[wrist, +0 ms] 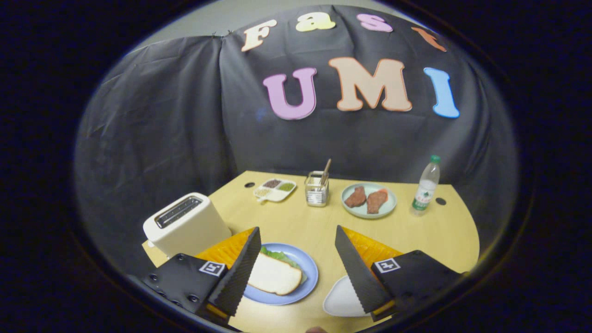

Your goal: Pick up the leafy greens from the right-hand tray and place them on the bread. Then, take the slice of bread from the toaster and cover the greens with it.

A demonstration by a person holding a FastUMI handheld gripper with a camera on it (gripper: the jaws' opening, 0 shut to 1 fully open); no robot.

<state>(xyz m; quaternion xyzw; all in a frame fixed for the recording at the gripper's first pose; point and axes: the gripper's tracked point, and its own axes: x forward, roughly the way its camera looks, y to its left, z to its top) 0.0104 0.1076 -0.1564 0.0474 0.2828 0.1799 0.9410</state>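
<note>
Gripper view: I look forward along my gripper [298,236] over a light wooden table [416,231]. Its 2 fingers [240,273] stand wide apart and hold nothing.

Between the fingers, closer to the left one, sits a blue plate [305,273]. On it lies a slice of bread [274,276], and leafy greens [280,255] peek out from under its far edge, so the greens are covered by the bread. The left finger overlaps the near left part of the plate in my view; I cannot tell whether it touches.

Just beside the right finger lies a white tray [341,299], partly hidden by that finger.

Left of the plate stands a white toaster [187,225], with 1 slot on top; I cannot tell what is inside it.

Beyond the fingers, toward the far edge of the table, I see 4 things in a row: a small white divided dish [276,189] with dark and green fillings, a clear square holder [317,188] with a stick leaning in it, a pale green plate [368,200] carrying 2 reddish-brown pieces of meat [366,198], and an upright plastic bottle [426,186] with a green cap.
</note>
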